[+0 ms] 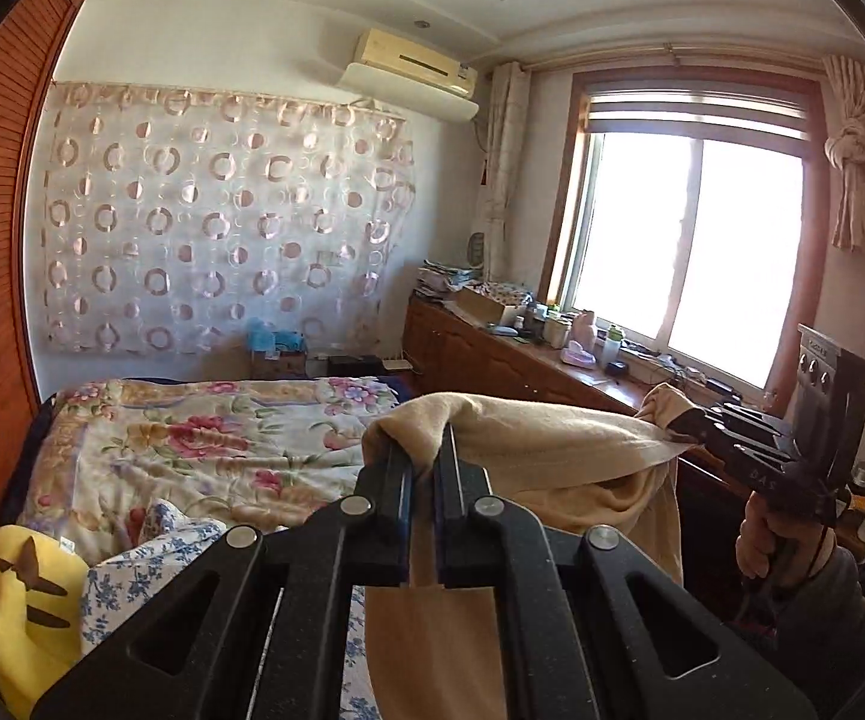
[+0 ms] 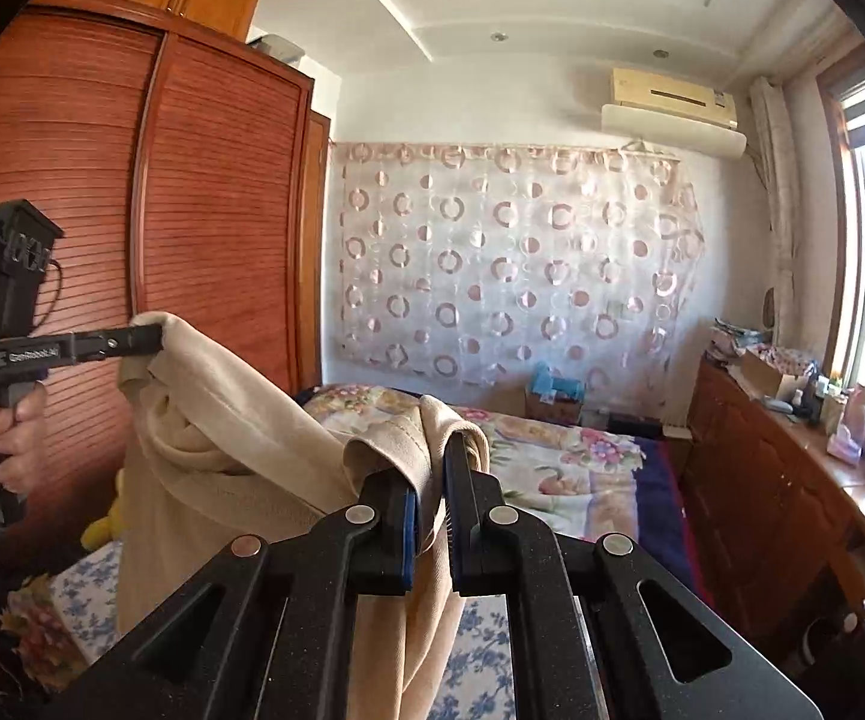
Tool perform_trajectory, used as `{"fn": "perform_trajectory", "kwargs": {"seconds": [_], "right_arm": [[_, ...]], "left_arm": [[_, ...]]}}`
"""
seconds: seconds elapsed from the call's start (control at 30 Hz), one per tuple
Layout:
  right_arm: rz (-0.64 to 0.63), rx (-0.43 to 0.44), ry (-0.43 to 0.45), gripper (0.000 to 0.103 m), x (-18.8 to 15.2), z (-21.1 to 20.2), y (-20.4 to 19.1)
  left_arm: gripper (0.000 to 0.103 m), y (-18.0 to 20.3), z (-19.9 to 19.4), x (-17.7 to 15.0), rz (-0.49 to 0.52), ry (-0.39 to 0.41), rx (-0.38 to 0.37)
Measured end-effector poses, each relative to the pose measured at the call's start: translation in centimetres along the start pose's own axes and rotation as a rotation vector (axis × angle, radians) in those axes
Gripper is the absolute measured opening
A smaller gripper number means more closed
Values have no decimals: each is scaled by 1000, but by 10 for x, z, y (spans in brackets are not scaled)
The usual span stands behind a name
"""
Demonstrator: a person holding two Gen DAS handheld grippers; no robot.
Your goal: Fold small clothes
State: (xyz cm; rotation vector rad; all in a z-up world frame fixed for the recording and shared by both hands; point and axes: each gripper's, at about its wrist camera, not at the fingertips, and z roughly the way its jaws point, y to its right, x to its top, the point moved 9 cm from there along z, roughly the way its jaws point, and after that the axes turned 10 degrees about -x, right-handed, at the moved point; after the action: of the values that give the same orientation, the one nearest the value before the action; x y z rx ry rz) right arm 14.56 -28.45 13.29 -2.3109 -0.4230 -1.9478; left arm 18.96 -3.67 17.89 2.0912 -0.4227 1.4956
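Note:
A beige garment (image 1: 558, 450) hangs in the air above the bed, stretched between both grippers. My left gripper (image 1: 426, 450) is shut on one top corner of it, and the cloth drapes over the fingertips and hangs below. My right gripper (image 2: 432, 456) is shut on the other top corner of the beige garment (image 2: 240, 438). In the left wrist view the right gripper (image 1: 681, 420) shows at the right, held by a hand (image 1: 762, 546). In the right wrist view the left gripper (image 2: 153, 339) pinches the cloth at the left, with a hand (image 2: 6, 432) on its grip.
Under the garment lies a bed with a floral quilt (image 1: 192, 438) and a blue-flowered sheet (image 2: 480, 660). A yellow plush toy (image 1: 24, 600) sits at the bed's near left. A wooden wardrobe (image 2: 132, 240) stands to the left, a cluttered wooden sideboard (image 1: 522, 354) under the window to the right.

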Motion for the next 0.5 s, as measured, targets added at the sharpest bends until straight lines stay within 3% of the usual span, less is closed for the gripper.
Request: {"fn": "perform_trajectory", "kwargs": {"seconds": [0.13,0.27,0.5], "right_arm": [[18,-29,40,7,22,12,-23],[1,-19,30,7,-3,9,-43],[-16,68,-179,7,-126,-8,-63]], "left_arm": [[6,1,-8,8,45,22,27],[6,8,-12,-22,66,-30,33],[6,8,3,-172,-11,-244,-15]]}}
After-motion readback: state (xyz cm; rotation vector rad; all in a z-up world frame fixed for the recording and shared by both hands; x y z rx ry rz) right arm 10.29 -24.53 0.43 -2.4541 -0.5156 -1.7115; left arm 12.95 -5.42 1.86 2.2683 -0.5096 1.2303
